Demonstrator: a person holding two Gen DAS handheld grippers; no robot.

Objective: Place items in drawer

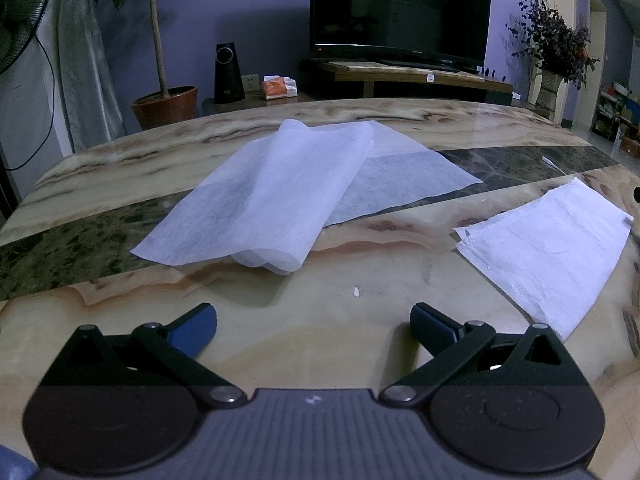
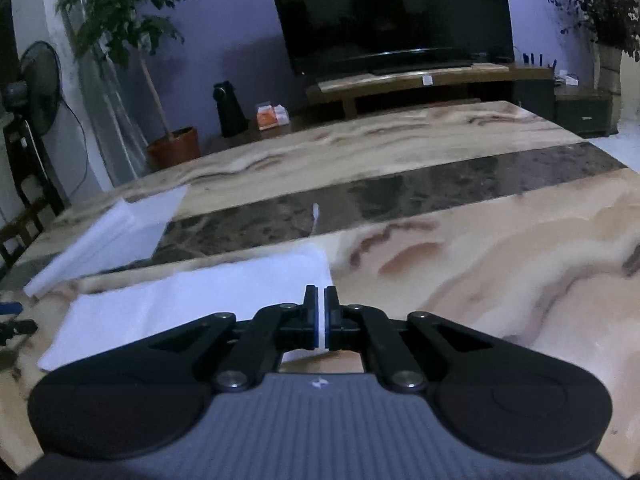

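A white paper towel (image 1: 552, 248) lies flat at the right of the marble table. In the right wrist view the same paper towel (image 2: 192, 304) spreads to the left under my right gripper (image 2: 320, 292), whose jaws are shut with a white strip of the towel's right edge pinched between them. Thin translucent white sheets (image 1: 272, 196) lie loosely folded across the table's dark band; those sheets (image 2: 112, 236) show at far left in the right wrist view. My left gripper (image 1: 314, 320) is open over bare table in front of the sheets, with nothing between its fingers. No drawer is in view.
A small white stick (image 2: 316, 216) lies on the dark band (image 2: 440, 188) beyond the towel. Past the table's far edge stand a TV (image 1: 400, 4) on a low stand, a potted plant (image 1: 166, 106), a black speaker (image 1: 228, 74) and a fan (image 1: 20, 12).
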